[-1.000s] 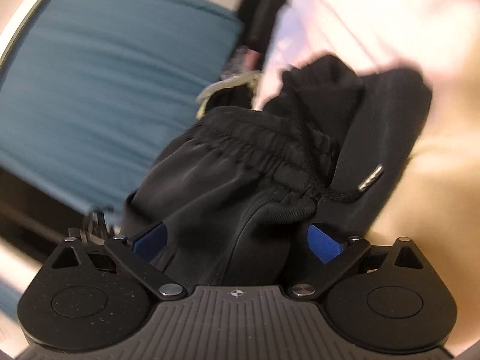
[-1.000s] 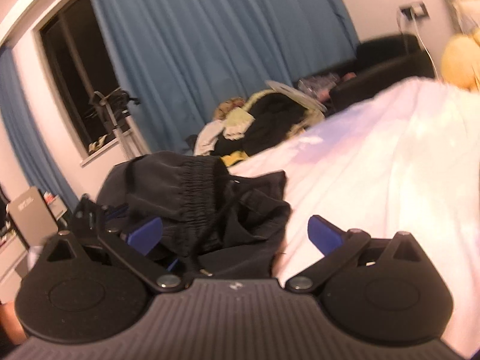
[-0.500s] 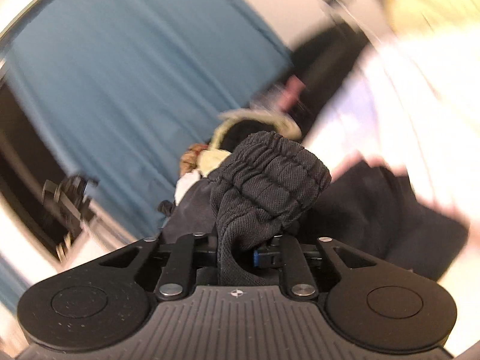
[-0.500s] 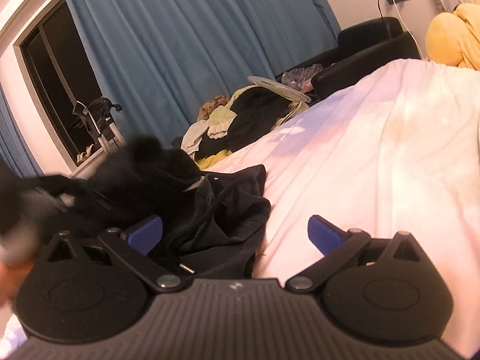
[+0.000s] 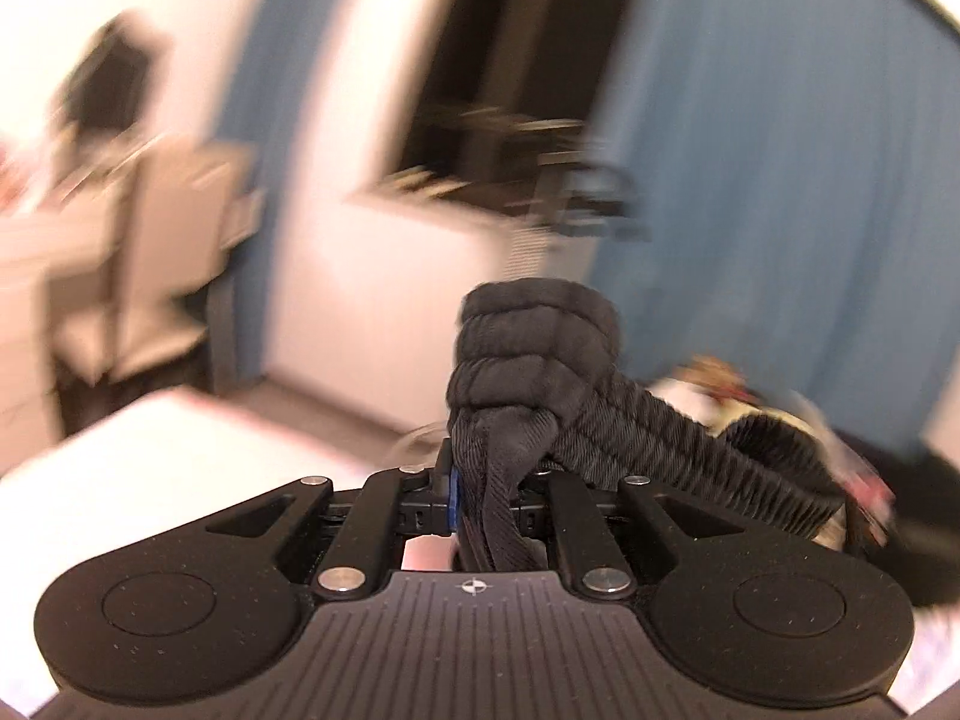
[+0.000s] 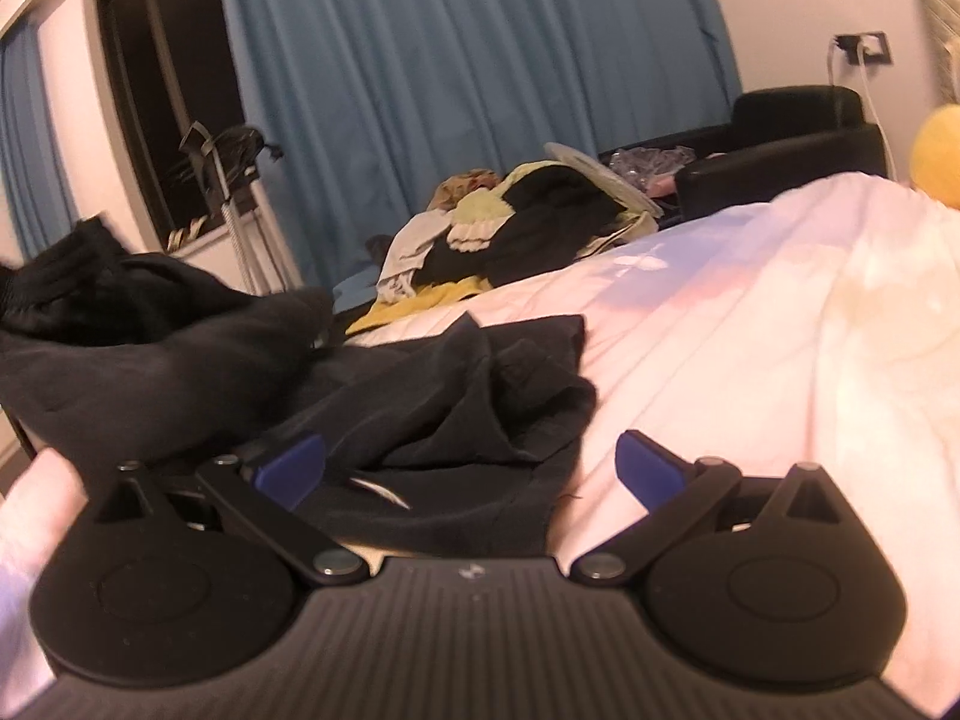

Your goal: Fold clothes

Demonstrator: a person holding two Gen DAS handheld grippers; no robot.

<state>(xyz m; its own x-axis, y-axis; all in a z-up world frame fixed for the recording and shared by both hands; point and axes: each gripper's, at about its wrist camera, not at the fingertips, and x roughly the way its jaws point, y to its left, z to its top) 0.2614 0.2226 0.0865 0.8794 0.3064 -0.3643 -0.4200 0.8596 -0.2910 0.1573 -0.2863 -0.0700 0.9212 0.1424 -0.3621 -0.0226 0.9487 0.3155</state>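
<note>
While you lift: left gripper (image 5: 480, 495) clamps the black ribbed elastic waistband (image 5: 540, 372), raising it to shake the black trousers (image 6: 432, 396) straight.
Right gripper (image 6: 471, 468): jaws wide, holding nothing, poised above the pale pink bedsheet (image 6: 750, 348) to catch cloth.

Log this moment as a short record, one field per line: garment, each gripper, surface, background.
garment: black shorts, elastic waistband bunched up; the rest lies crumpled on the bed
left gripper: fingers shut on the waistband, lifted off the bed
right gripper: fingers open, holding nothing, low over the shorts
surface: bed with a pale pink sheet
background: blue curtain, dark window, heap of other clothes, black armchair
view quality: left wrist view motion-blurred
</note>
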